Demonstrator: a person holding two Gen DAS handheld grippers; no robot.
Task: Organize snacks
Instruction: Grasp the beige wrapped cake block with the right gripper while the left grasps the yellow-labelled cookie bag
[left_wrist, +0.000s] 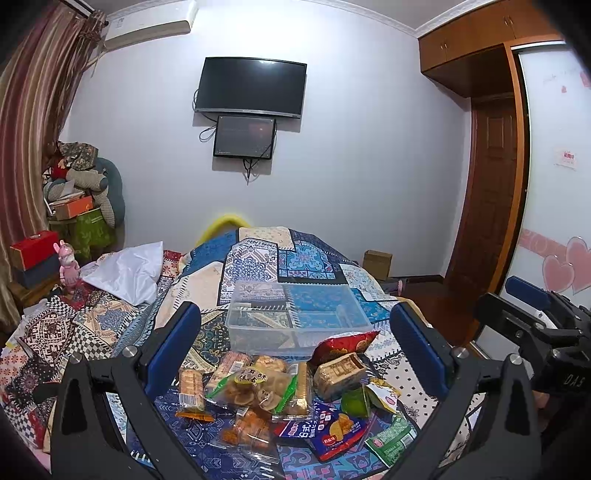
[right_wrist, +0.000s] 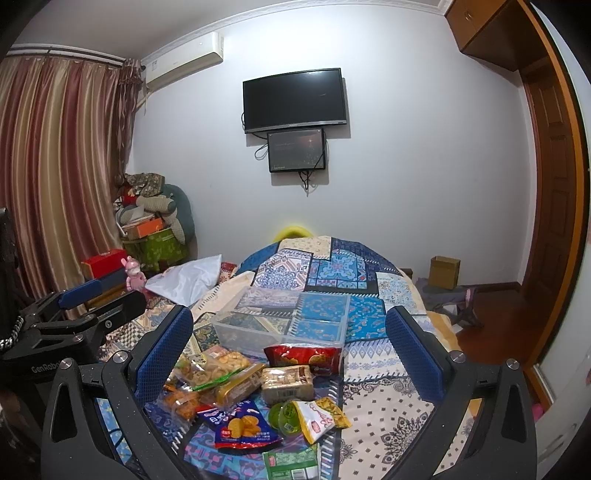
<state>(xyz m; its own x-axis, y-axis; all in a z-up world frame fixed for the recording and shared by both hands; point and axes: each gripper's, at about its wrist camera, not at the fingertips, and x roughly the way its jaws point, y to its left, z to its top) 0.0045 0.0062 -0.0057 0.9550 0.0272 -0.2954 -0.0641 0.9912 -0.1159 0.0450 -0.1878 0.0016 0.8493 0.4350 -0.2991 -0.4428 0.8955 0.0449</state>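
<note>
A pile of snack packets (left_wrist: 280, 395) lies on the patterned blue bedspread, also in the right wrist view (right_wrist: 258, 391). Among them are a red bag (right_wrist: 304, 356), a blue chip packet (right_wrist: 242, 426), a wrapped biscuit block (right_wrist: 288, 382) and a green jelly cup (right_wrist: 286, 417). A clear, empty plastic bin (left_wrist: 295, 317) stands just behind the pile; it also shows in the right wrist view (right_wrist: 284, 319). My left gripper (left_wrist: 295, 354) is open above the pile. My right gripper (right_wrist: 291, 354) is open above it too, and shows at the right edge of the left wrist view (left_wrist: 532, 314).
The bedspread (left_wrist: 258, 258) covers a raised mound with a white pillow (left_wrist: 129, 273) to its left. Boxes and a pink toy (right_wrist: 135, 275) stand by the curtain. A cardboard box (right_wrist: 445, 271) sits on the wooden floor to the right.
</note>
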